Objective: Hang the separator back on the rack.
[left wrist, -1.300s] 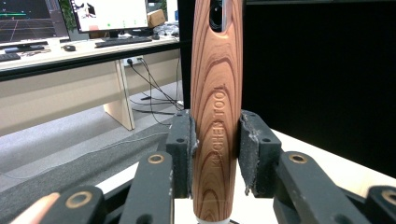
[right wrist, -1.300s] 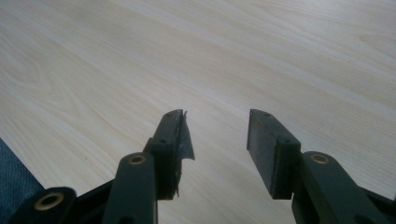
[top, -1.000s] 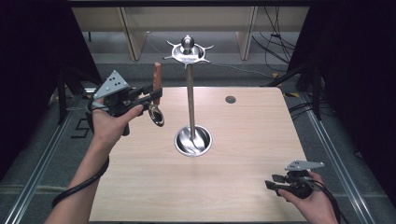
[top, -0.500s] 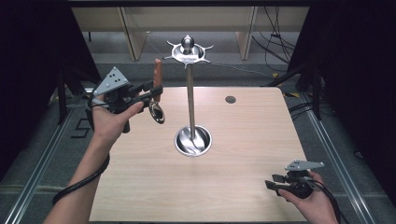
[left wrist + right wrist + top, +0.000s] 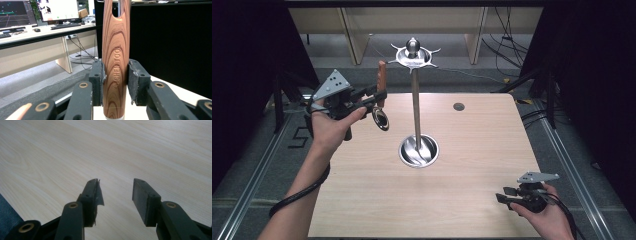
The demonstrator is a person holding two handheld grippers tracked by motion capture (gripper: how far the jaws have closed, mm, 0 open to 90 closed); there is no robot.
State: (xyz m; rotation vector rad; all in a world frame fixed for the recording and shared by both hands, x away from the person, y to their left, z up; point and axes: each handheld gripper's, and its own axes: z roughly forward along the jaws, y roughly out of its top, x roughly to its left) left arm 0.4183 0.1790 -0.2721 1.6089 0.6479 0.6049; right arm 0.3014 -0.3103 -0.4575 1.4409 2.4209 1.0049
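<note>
Wooden-handled ladle [image 5: 381, 97] clamped in left gripper [image 5: 374, 95] (right gripper [image 5: 506, 194] apart, empty), beside stand [image 5: 416, 107].

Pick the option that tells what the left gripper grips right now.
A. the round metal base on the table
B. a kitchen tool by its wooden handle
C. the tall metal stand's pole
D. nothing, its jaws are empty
B. In the left gripper view the left gripper has both pads pressed on the wooden handle of the kitchen tool; in the high view it hangs apart from the metal stand.
</note>
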